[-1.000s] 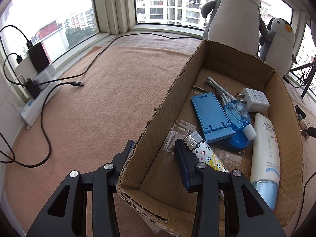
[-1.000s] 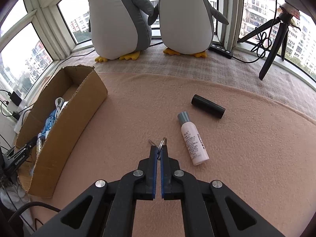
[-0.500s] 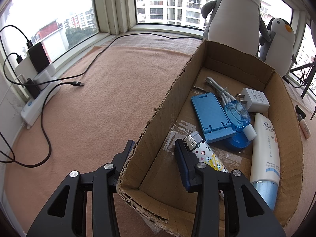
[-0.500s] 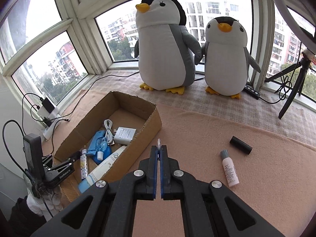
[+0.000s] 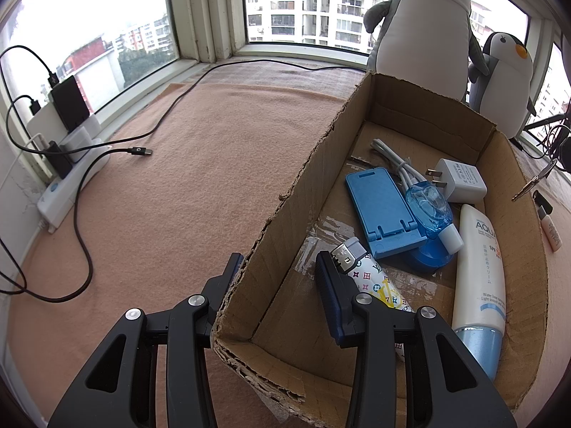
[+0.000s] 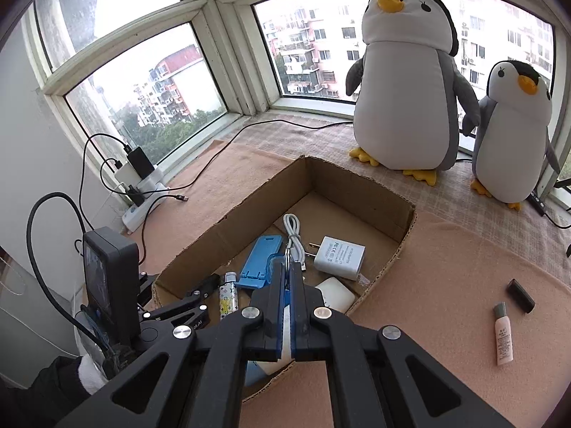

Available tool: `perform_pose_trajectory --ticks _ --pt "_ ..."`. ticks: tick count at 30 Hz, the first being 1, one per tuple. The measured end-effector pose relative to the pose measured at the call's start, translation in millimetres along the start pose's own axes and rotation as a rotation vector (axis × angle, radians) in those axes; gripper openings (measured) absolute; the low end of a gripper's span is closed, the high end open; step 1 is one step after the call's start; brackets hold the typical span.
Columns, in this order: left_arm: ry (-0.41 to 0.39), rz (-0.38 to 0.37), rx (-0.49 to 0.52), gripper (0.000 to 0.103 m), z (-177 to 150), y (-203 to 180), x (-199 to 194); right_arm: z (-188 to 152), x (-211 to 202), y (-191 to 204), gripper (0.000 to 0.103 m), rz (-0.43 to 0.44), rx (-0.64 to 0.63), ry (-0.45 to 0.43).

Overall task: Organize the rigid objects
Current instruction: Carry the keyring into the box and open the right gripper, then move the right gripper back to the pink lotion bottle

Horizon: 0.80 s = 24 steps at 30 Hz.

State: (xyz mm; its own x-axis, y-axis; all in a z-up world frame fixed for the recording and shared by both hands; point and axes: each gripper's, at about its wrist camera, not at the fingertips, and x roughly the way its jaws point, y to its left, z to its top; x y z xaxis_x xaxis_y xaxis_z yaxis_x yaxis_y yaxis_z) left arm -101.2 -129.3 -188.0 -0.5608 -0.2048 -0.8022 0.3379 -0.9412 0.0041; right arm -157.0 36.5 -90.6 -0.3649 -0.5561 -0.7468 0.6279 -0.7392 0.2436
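Keys (image 5: pixel 535 181) dangle at three o'clock over the cardboard box (image 5: pixel 514 192), pinched in the closed right gripper (image 6: pixel 287 267). Left gripper (image 5: pixel 278 267) gapes wide, straddling the box's wall.

You have a brown cardboard box (image 6: pixel 389 224), open on top. Inside lie a blue phone stand (image 5: pixel 382 210), a white charger plug (image 5: pixel 460 180), a white cable (image 5: pixel 396 164) and a white tube (image 5: pixel 480 271). Outside lie a small pink bottle (image 6: pixel 503 337) and a black cap (image 6: pixel 521 296).

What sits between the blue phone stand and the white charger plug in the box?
In the left wrist view, a coiled white cable and a clear blue bottle lie between the blue phone stand and white charger plug.
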Motion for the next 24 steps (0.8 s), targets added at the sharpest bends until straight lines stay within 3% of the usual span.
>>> perform_pose_trajectory --ticks 7,9,10,11,24 --pt "0.0 0.0 0.0 0.039 0 0 0 -4 11 14 0.004 0.018 -0.027 0.03" --pt "0.0 0.0 0.0 0.039 0 0 0 -4 11 13 0.024 0.02 -0.028 0.033" --pt "0.0 0.0 0.0 0.039 0 0 0 -4 9 13 0.049 0.01 -0.029 0.025" --pt "0.0 0.0 0.0 0.039 0 0 0 -4 7 13 0.064 0.001 -0.03 0.01" --pt "0.0 0.0 0.0 0.039 0 0 0 -7 0 -5 0.072 -0.043 -0.006 0.002"
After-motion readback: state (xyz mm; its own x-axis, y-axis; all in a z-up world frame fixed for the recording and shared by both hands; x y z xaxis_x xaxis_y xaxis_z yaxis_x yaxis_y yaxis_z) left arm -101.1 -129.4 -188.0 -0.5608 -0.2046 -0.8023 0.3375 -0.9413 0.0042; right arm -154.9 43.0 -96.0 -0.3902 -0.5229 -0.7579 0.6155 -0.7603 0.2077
